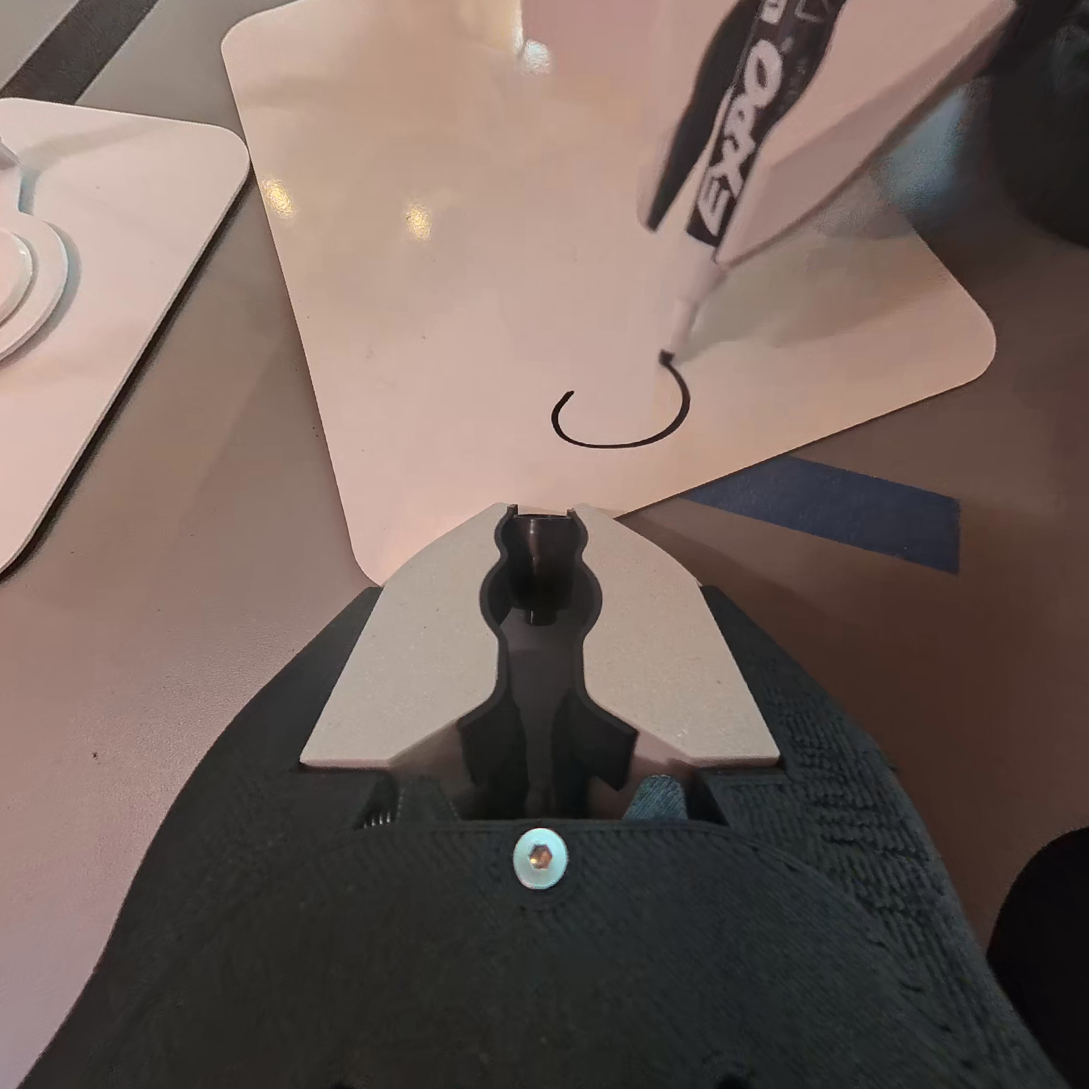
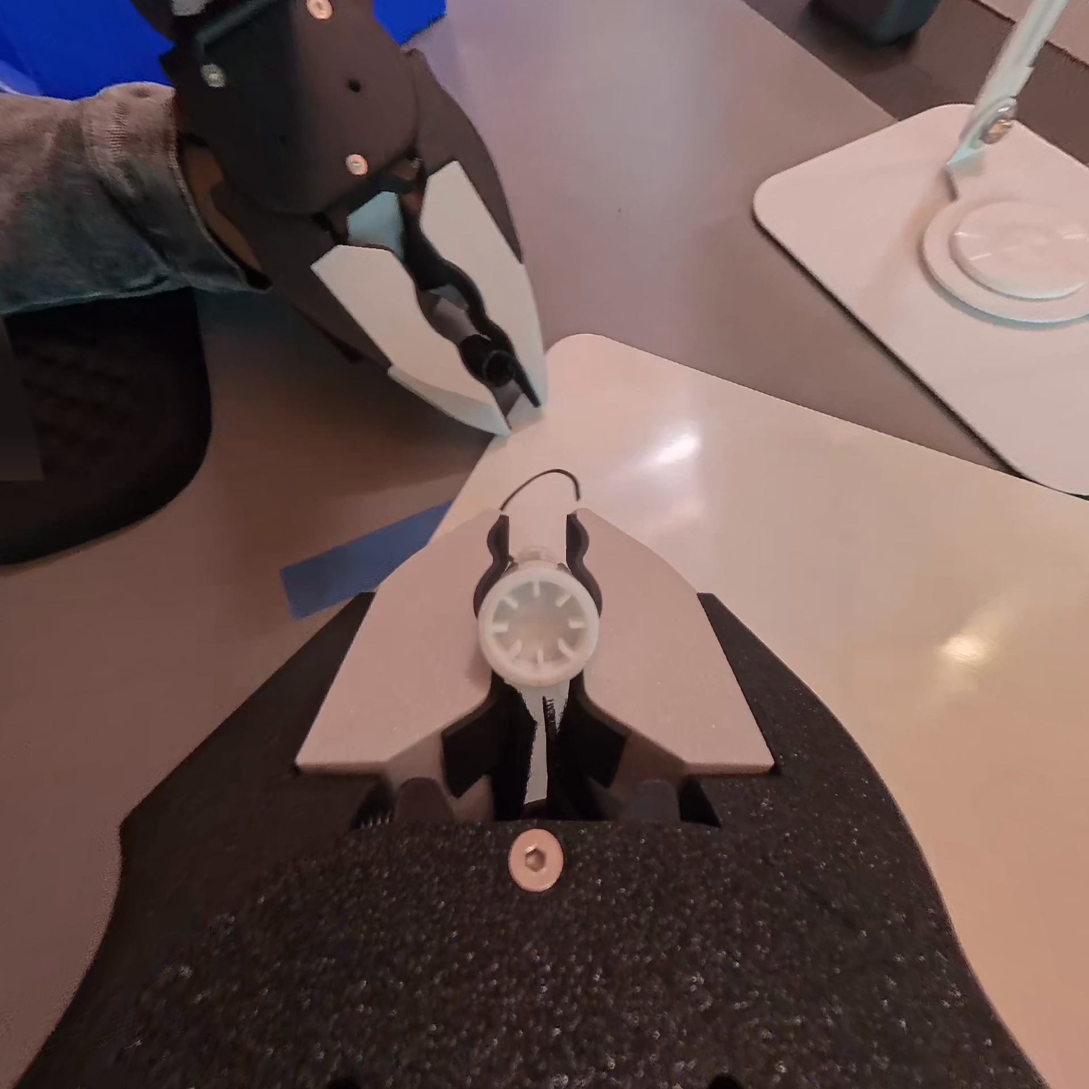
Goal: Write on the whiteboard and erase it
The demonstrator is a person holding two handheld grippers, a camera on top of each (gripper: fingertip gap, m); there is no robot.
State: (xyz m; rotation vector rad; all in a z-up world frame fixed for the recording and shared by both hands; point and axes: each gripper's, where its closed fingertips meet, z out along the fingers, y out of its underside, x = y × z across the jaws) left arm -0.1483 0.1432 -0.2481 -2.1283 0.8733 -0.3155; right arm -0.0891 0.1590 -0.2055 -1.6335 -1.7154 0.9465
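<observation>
Whiteboard is laid flat on the counter, one corner over a strip of blue tape. A black arc, an unclosed loop, is drawn near the board's near edge. The marker is tilted, its tip set on the arc's right end; in the right wrist view only the white butt end is seen. It is pinched in the right tongs, pressed together on the barrel. The left tongs are closed on the black cap and parked at the board's near corner; whether the corner is touched cannot be told. A second white plate with a round mount is seen just beside the board. No eraser is in view.

Step judged: writing, mid-stroke; erasing not started. Next move calls for the tip kept in contact while the loop is carried up and left to its open end. Cap likely needed back on before erasing.
</observation>
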